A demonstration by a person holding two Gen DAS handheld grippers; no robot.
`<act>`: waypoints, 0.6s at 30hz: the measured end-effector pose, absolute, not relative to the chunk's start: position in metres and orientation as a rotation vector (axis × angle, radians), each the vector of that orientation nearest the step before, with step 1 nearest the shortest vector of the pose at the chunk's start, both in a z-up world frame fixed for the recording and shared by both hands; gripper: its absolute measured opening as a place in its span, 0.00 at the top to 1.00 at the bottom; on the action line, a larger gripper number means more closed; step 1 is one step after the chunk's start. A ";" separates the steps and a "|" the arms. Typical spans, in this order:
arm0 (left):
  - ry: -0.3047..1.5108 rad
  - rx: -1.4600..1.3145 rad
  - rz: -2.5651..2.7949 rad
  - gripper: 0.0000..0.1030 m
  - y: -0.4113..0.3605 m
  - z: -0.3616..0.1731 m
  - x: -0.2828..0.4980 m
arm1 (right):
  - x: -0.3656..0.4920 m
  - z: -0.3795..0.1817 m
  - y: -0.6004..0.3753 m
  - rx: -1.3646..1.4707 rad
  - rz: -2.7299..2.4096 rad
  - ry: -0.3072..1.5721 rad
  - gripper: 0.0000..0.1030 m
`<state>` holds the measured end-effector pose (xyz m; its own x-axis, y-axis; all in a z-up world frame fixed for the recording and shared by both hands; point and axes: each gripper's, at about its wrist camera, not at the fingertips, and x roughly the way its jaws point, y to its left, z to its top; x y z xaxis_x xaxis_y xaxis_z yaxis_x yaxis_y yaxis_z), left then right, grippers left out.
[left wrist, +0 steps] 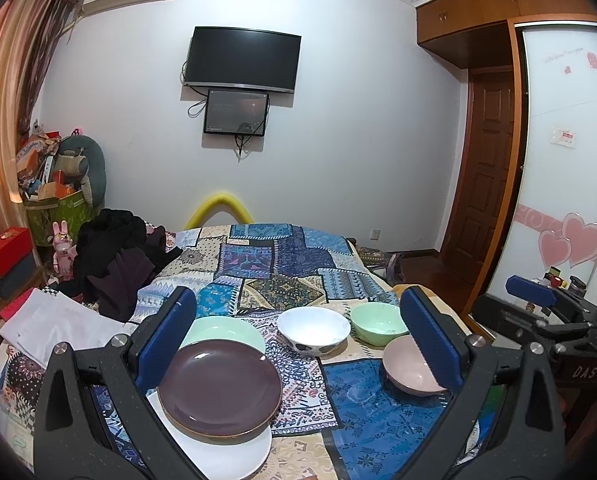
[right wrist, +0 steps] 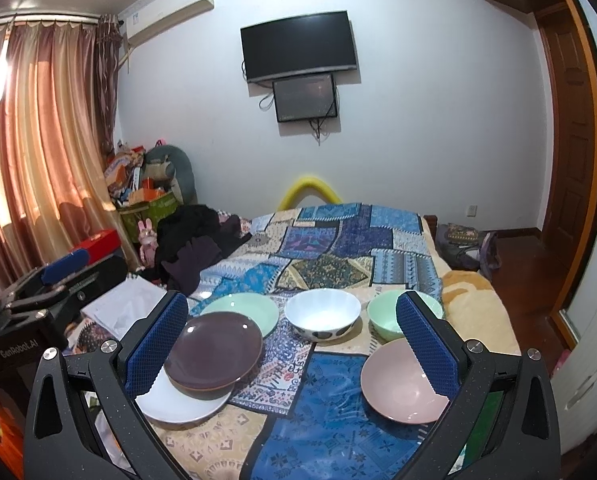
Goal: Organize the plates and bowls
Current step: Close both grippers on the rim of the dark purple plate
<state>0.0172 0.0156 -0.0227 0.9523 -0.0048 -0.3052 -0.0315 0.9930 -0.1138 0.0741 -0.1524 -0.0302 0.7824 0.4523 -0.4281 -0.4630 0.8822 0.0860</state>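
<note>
On the patchwork bedspread lie a purple plate resting on a white plate, with a mint green plate behind them. To the right stand a white bowl, a mint green bowl and a pink bowl. The right wrist view shows the same: purple plate, white plate, green plate, white bowl, green bowl, pink bowl. My left gripper and right gripper are both open and empty, above the near edge.
A pile of dark clothes and white papers lie on the bed's left. Boxes and toys crowd the left corner. A wooden door and wardrobe stand on the right. A yellow foam tube sits at the bed's far end.
</note>
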 end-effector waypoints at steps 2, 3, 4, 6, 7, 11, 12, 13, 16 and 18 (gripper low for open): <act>0.324 -0.118 0.016 0.00 0.020 -0.025 0.022 | 0.080 -0.037 -0.145 -0.032 0.504 0.479 0.00; 0.333 -0.121 0.019 0.00 0.024 -0.028 0.025 | 0.082 -0.039 -0.143 -0.034 0.506 0.487 0.00; 0.342 -0.123 0.024 0.00 0.027 -0.030 0.027 | 0.086 -0.044 -0.138 -0.039 0.510 0.503 0.00; 0.368 -0.120 0.033 0.00 0.034 -0.036 0.034 | 0.093 -0.050 -0.133 -0.043 0.519 0.530 0.00; 0.382 -0.119 0.042 0.00 0.039 -0.040 0.037 | 0.098 -0.055 -0.128 -0.047 0.526 0.549 0.00; 0.433 -0.124 0.077 0.00 0.057 -0.055 0.050 | 0.115 -0.071 -0.112 -0.066 0.539 0.608 0.00; 0.452 -0.131 0.086 0.00 0.064 -0.061 0.055 | 0.119 -0.075 -0.107 -0.074 0.544 0.627 0.00; 0.468 -0.139 0.091 0.00 0.070 -0.065 0.058 | 0.124 -0.080 -0.102 -0.084 0.548 0.648 0.00; 0.522 -0.179 0.121 0.00 0.094 -0.084 0.072 | 0.134 -0.092 -0.091 -0.098 0.558 0.691 0.00; 0.557 -0.200 0.130 0.00 0.107 -0.094 0.081 | 0.143 -0.102 -0.081 -0.109 0.565 0.724 0.00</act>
<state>0.0807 0.1066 -0.0943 0.8412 0.0682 -0.5364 -0.1762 0.9724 -0.1527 0.1425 -0.0815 -0.1020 0.6076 0.4508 -0.6539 -0.5245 0.8460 0.0958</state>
